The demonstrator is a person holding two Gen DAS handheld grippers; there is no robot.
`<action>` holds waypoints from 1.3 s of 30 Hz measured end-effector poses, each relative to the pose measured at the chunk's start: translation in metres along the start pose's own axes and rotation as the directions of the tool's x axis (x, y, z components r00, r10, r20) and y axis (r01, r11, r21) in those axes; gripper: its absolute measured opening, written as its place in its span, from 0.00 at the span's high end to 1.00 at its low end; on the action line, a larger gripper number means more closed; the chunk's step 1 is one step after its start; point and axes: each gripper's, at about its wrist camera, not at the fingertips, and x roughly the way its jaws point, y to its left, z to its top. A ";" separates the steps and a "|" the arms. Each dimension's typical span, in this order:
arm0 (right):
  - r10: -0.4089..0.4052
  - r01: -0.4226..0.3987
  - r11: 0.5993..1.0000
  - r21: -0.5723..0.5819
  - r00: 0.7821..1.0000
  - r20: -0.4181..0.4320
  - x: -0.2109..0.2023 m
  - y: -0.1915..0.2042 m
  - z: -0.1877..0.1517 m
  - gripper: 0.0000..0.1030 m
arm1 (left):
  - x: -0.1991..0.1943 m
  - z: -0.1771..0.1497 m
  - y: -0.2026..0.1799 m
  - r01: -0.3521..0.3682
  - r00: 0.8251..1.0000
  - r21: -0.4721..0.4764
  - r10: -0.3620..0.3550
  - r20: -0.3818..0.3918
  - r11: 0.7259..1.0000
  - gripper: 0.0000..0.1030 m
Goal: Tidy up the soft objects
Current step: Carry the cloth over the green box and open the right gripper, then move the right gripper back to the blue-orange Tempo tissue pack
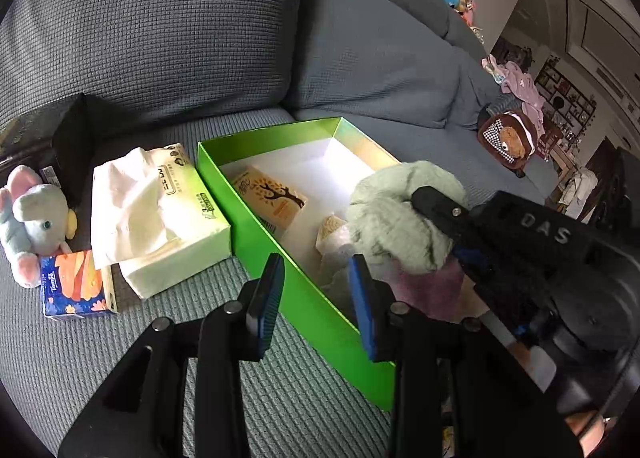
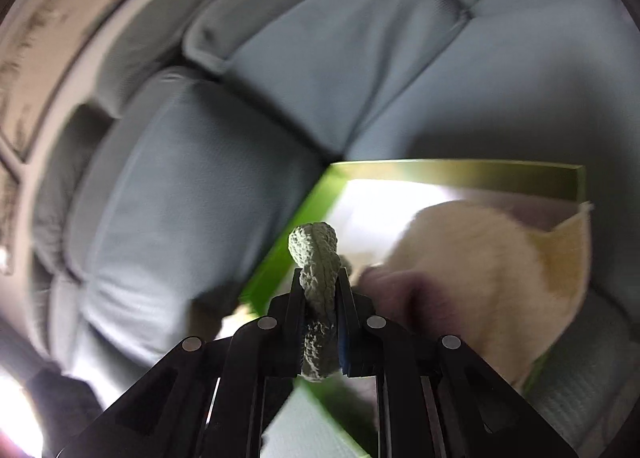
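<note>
Green card walls frame the green box [image 1: 280,258] on the sofa [image 1: 200,37]. At left, the left tongs [image 1: 316,298] hang partly open and empty above its near wall. Rightward, the right tongs [image 2: 320,322] pinch the pale green towel [image 2: 316,298] above the box. Best to lower the towel well inside, beside the tissue pack [image 1: 272,197], before letting go, keeping the left tongs clear.

Left wrist view: sharp, evenly lit by soft daylight, with dark fisheye vignetting at all corners and curved lines toward the edges. Right wrist view: heavy motion blur across the sofa [image 2: 240,161] and green box [image 2: 460,173]; only the gripper fingers [image 2: 294,298] are sharp. The box floor glares white.
</note>
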 end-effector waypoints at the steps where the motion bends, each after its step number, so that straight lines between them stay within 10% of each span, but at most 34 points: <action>1: -0.021 0.021 1.000 0.000 1.000 0.012 -0.001 -0.002 0.001 0.85 | -0.001 0.000 0.001 -0.005 1.000 -0.003 0.005 0.002 1.000 0.68; 4: -0.028 0.028 1.000 0.009 0.999 0.029 -0.006 -0.003 0.004 0.80 | -0.007 -0.001 0.007 -0.011 1.000 -0.018 0.011 0.003 1.000 0.67; 8: 0.022 -0.022 1.000 0.006 0.998 0.058 -0.024 0.004 0.004 0.30 | -0.019 -0.002 0.020 -0.055 0.998 -0.022 0.055 0.006 0.998 0.54; 11: 0.084 -0.089 0.995 0.039 0.990 0.112 -0.038 0.016 0.006 0.22 | -0.028 -0.005 0.037 -0.095 0.995 -0.052 0.096 0.006 0.994 0.45; 26: 0.014 -0.027 0.972 -0.233 0.998 -0.059 -0.024 0.093 -0.030 0.10 | -0.097 -0.042 0.142 -0.285 0.958 -0.227 0.273 -0.082 0.931 0.16; 39: -0.217 -0.008 0.797 -0.604 0.929 -0.299 0.062 0.182 -0.150 0.10 | -0.141 -0.095 0.243 -0.433 0.901 -0.395 0.384 -0.201 0.811 0.11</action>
